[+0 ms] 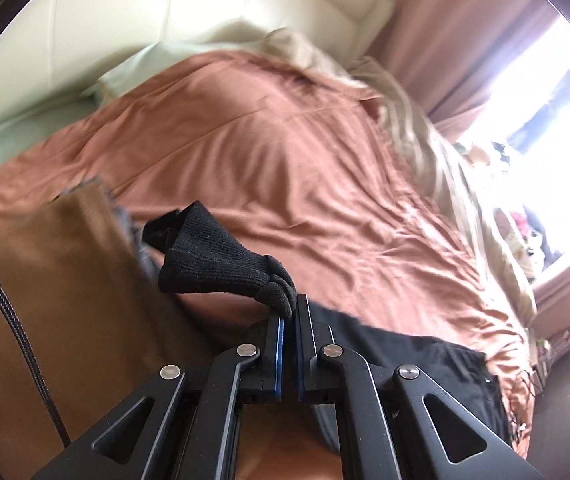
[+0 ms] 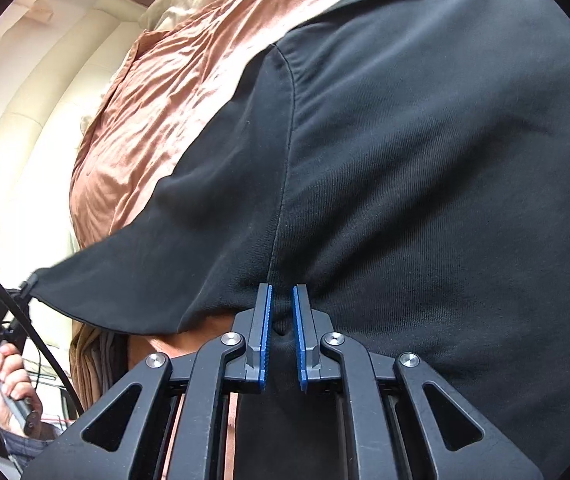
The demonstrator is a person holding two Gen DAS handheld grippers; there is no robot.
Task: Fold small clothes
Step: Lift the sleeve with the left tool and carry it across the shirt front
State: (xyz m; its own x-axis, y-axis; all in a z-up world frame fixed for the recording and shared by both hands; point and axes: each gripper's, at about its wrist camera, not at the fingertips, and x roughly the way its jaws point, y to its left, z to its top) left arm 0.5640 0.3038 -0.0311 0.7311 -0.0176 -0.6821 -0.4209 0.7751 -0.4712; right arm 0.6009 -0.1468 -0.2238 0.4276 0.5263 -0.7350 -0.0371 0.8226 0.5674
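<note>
A brown paper bag (image 1: 65, 280) stands open at the near edge of the bed (image 1: 285, 168); grey cloth shows inside at its mouth, too blurred to name. Just beside it the left gripper (image 1: 289, 312) has its fingers closed on the tip of a black knitted piece (image 1: 213, 256), which hangs clear above the rust bedspread. The right gripper (image 2: 282, 300) pinches a fold of a black garment (image 2: 405, 160) spread on the bed.

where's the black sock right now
In the left wrist view the black sock hangs pinched in the left tool, lifted above the brown bedspread, beside a tan cloth.
</note>
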